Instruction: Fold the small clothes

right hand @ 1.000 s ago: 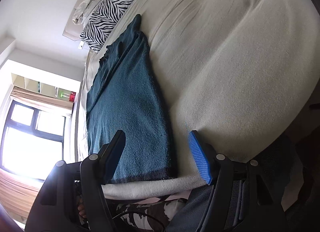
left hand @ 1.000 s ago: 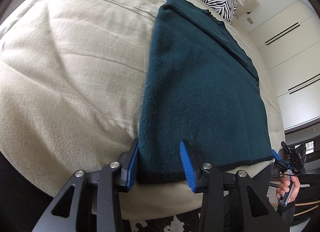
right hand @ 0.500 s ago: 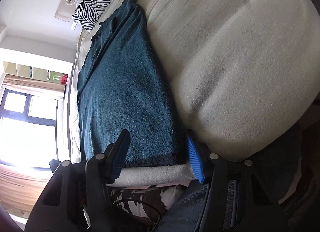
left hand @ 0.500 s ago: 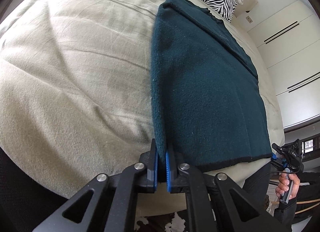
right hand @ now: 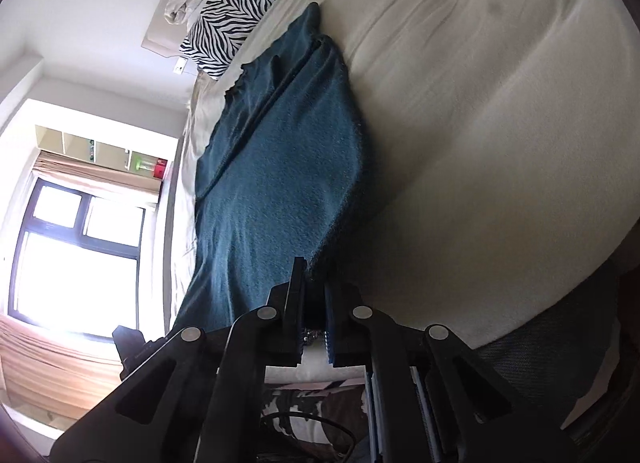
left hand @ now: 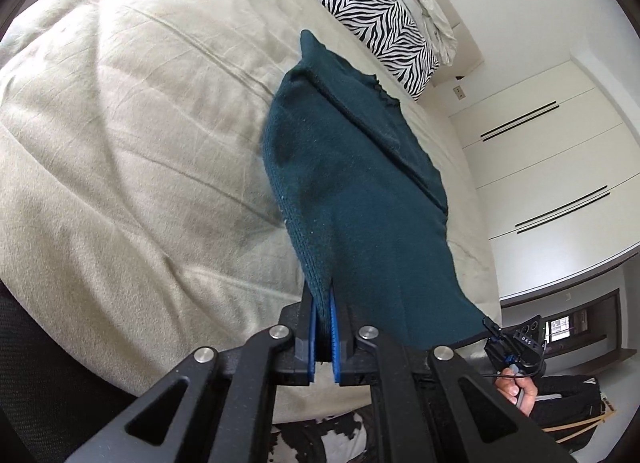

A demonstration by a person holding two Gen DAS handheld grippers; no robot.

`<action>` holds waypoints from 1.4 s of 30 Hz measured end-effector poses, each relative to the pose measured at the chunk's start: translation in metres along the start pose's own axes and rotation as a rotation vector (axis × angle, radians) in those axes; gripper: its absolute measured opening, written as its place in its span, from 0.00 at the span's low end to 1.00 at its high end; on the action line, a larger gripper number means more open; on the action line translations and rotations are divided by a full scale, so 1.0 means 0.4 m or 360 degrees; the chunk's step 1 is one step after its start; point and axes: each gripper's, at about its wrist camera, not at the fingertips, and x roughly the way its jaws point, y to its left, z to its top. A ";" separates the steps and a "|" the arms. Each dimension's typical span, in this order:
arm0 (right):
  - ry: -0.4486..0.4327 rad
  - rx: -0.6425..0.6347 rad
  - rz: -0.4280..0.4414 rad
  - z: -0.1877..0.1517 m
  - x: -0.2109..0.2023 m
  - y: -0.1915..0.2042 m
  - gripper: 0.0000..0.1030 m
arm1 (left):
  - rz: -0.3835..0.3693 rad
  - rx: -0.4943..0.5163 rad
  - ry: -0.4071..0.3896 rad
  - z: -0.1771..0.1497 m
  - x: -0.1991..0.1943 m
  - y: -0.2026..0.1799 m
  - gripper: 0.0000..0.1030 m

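Note:
A dark teal knitted garment lies lengthwise on a beige bed, its near hem lifted off the cover. My left gripper is shut on the hem's near left corner, the knit pinched between its blue pads. In the right wrist view the same garment runs away from me, and my right gripper is shut on the hem's near right corner. The right gripper also shows at the far end of the hem in the left wrist view, with a hand below it.
A zebra-print pillow with a pale crumpled cloth on it sits at the head of the bed. White wardrobe doors line one side; a bright window lies on the other. Bare bedcover spreads beside the garment.
Both grippers went from open beside the hem corners to shut on them. The near hem has lifted off the bed and the garment now bulges upward.

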 end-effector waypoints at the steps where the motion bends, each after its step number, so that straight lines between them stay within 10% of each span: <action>1: -0.0013 -0.0002 0.0039 0.010 -0.004 0.015 0.06 | -0.0036 -0.0019 -0.0023 0.010 -0.008 -0.002 0.06; 17: -0.0242 -0.0039 0.0290 0.279 0.051 0.198 0.06 | -0.0314 -0.0158 -0.0187 0.242 0.022 -0.050 0.06; 42: -0.0431 0.0277 0.0080 0.834 0.501 0.155 0.09 | -0.0139 -0.0326 -0.0225 0.797 0.455 -0.023 0.07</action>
